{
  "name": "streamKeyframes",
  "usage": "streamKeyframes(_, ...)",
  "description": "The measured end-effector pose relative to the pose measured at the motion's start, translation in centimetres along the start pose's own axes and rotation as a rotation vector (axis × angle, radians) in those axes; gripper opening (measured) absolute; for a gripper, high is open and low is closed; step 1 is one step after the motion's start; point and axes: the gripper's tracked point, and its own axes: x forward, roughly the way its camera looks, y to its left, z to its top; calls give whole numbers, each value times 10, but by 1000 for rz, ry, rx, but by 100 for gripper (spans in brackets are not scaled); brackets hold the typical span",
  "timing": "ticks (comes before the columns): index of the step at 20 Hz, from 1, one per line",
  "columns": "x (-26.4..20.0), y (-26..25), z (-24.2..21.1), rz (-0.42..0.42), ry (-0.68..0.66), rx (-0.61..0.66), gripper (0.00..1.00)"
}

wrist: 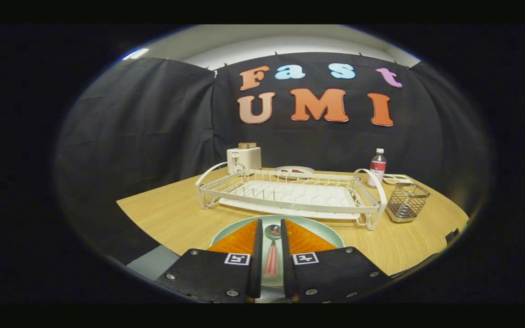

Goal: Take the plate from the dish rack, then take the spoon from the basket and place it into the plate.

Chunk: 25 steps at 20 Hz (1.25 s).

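Pale green, the plate [331, 231] lay flat on the wooden bench [176, 214], just in front of the white wire dish rack [290, 193], whose slots stood empty; we judged the first step of the task done. Above the plate sat the gripper [271, 230], and the spoon [271, 250] showed in the narrow slot between its jaws, bowl forward and pink-striped handle running back toward the camera. The jaws stood nearly closed, with only the spoon's width between them. We could not tell whether both pressed on the handle or whether the spoon already rested loose on the plate, since the contact itself was hidden. The spoon lay lengthwise along the jaws, which we took as the natural result of lifting it upright from a basket and tipping it forward. The wire mesh basket [407, 202] stood at the right end of the rack, well apart from the plate, and appeared empty. The plate's place close before the rack kept the carry from the basket short, in our judgement. Beyond the rack we noted a white toaster [244, 159], a second plate [294, 170] and a small bottle [378, 166], none concerned in the work. We assessed the task as at or near its last step: parting the jaws and withdrawing without dragging the spoon off the plate.
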Motion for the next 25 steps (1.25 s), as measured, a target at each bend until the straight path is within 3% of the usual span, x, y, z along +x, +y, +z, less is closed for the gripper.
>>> streamKeyframes(3,-4,-4,2,5,8,8,27)
streamKeyframes(6,-8,-19,7,-9,7,35,51)
streamKeyframes(7,-10,-27,8,-20,9,42,54)
streamKeyframes(12,-22,-69,17,-76,17,35,86)
streamKeyframes(14,-29,-89,26,-103,2,40,93)
streamKeyframes(16,-33,-112,34,-144,-14,38,98)
streamKeyframes(25,-76,-207,57,-298,-78,46,98)
